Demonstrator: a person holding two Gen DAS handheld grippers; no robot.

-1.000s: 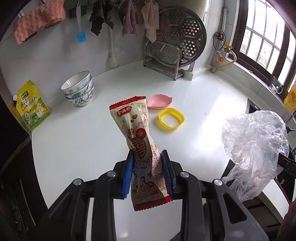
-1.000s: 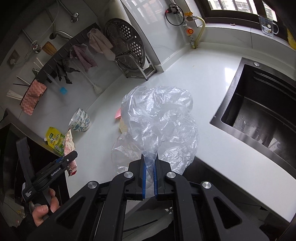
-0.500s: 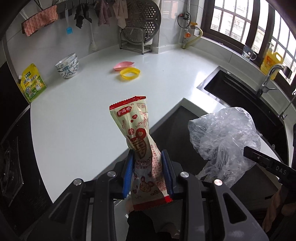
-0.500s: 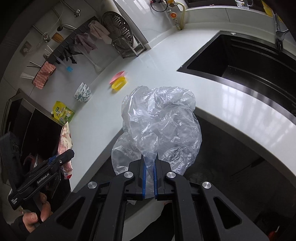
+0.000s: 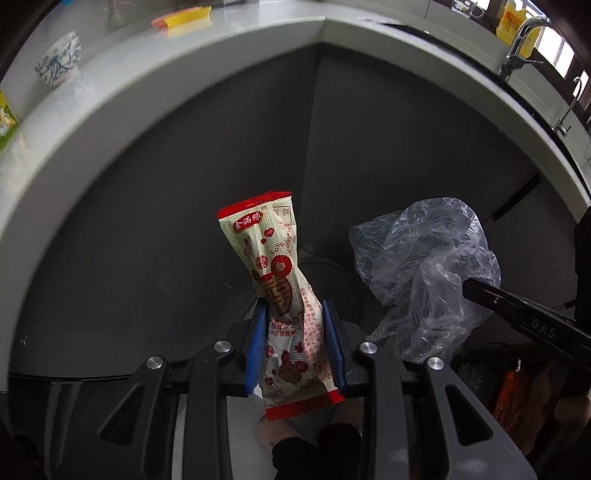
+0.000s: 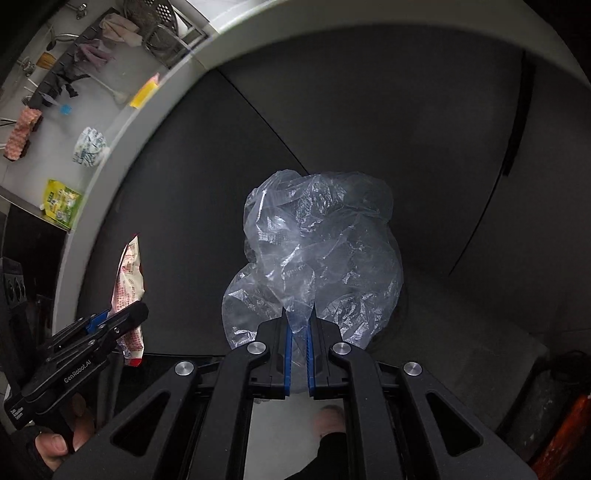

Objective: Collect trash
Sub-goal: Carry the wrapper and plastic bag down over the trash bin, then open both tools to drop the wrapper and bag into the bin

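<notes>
My left gripper (image 5: 295,314) is shut on a red and cream snack wrapper (image 5: 275,273), held upright below the counter's edge in front of dark cabinet doors. My right gripper (image 6: 298,314) is shut on a crumpled clear plastic bag (image 6: 317,251) at the same low height. In the left wrist view the bag (image 5: 424,273) hangs to the right of the wrapper. In the right wrist view the wrapper (image 6: 129,280) and left gripper (image 6: 110,321) are at the lower left. A round dark bin rim (image 5: 332,273) shows behind the wrapper, dim.
The white counter edge (image 5: 147,85) arcs above both grippers. On it are a patterned bowl (image 5: 59,62), a yellow container (image 5: 188,20) and a yellow-green packet (image 6: 61,201). A faucet (image 5: 521,40) stands at the far right. Dark cabinet doors (image 6: 369,110) fill the background.
Both grippers have dropped from above the counter to below its edge, still holding the wrapper and the bag. The cabinet front now fills both views.
</notes>
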